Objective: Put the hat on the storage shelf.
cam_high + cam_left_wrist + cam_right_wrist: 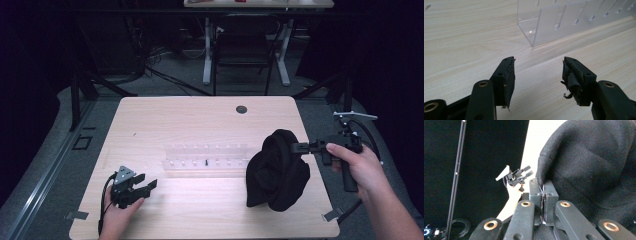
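Cloth [278, 172], black and bunched, hangs at the table's [200, 120] four o'clock, its lower folds resting on the wood. Near the front edge at seven o'clock, the left hand [116, 216] lies low with its forearm entering from below; the left gripper [148, 186] points toward two o'clock, jaws spread wide with nothing between them. Farther back at three o'clock, the right hand [356, 167] is raised off the table's edge, holding the right gripper [295, 147] level and aimed toward nine o'clock, jaws pinched tight on a fold of the cloth. Beyond the left gripper, a clear rack [207, 156] sits mid-table.
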Demonstrator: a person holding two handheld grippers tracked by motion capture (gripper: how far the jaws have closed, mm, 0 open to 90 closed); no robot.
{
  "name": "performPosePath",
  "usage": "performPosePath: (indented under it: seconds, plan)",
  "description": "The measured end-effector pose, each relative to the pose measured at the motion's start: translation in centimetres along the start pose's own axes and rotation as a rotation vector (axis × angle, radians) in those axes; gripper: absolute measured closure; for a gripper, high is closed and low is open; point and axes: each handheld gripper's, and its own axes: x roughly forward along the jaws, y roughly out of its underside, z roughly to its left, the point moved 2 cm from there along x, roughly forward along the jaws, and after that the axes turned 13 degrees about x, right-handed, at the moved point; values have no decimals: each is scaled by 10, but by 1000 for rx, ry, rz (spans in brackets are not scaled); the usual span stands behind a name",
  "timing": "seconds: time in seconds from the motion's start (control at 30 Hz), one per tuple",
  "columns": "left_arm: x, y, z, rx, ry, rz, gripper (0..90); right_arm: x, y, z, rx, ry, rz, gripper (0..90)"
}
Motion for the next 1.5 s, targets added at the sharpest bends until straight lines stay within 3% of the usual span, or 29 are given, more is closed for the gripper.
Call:
performPosePath:
  seconds: [1.0, 1.5]
  plan:
    - [0, 0, 0, 1, 5, -1, 438, -16, -19, 44, -37, -81, -80, 883]
    - [0, 0, 1, -3, 6, -6, 438, -4, -26, 54, -44, -94, -74, 882]
